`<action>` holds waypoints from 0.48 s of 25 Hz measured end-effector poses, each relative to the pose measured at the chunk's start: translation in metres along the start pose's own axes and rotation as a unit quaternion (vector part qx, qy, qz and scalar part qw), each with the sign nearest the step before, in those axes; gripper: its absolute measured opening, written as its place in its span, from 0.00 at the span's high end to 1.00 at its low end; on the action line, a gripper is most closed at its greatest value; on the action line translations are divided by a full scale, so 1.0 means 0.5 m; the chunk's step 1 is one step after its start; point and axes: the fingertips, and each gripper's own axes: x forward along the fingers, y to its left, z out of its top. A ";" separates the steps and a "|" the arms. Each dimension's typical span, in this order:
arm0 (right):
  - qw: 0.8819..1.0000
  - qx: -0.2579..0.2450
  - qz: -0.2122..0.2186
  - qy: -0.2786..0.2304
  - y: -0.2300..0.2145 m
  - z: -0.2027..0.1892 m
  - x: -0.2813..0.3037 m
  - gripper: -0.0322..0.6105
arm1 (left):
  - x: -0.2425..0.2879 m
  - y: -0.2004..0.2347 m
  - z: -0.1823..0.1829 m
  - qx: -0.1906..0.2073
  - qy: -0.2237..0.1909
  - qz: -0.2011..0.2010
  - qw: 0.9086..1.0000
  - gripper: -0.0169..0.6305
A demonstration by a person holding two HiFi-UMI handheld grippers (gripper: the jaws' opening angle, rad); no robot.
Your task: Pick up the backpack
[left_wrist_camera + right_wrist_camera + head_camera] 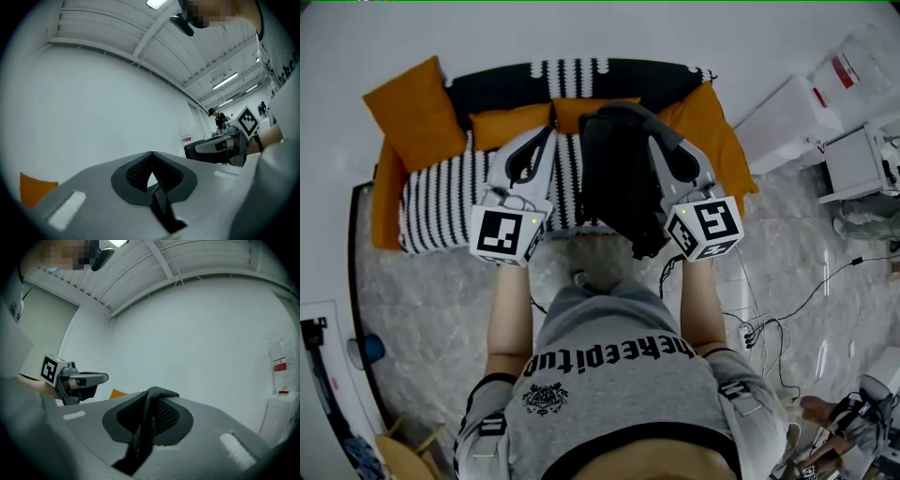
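Where right gripper (150,401) pinches, black backpack (614,178) sags limp

a black-and-white striped sofa (441,202) with orange cushions (414,112) stands by a white wall (93,108) on a grey marbled floor (422,309); strip lights (225,80) shine overhead.

Backpack (617,183) above sofa (441,202), cushions (511,124) behind

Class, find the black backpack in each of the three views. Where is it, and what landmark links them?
Head view: backpack at centre, hanging from the right gripper.
Left gripper view: not seen.
Right gripper view: only its strap, low centre, pinched between the jaws.
Landmark: orange cushions.
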 end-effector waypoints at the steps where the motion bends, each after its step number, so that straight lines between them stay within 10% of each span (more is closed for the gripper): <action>1: 1.000 0.000 0.001 -0.002 -0.004 0.002 -0.005 0.90 | 0.002 -0.005 0.001 0.001 0.000 0.002 1.000 0.95; 12: 1.000 -0.011 0.017 -0.009 -0.008 0.023 -0.057 0.89 | -0.027 -0.058 0.019 -0.001 0.002 0.025 1.000 0.95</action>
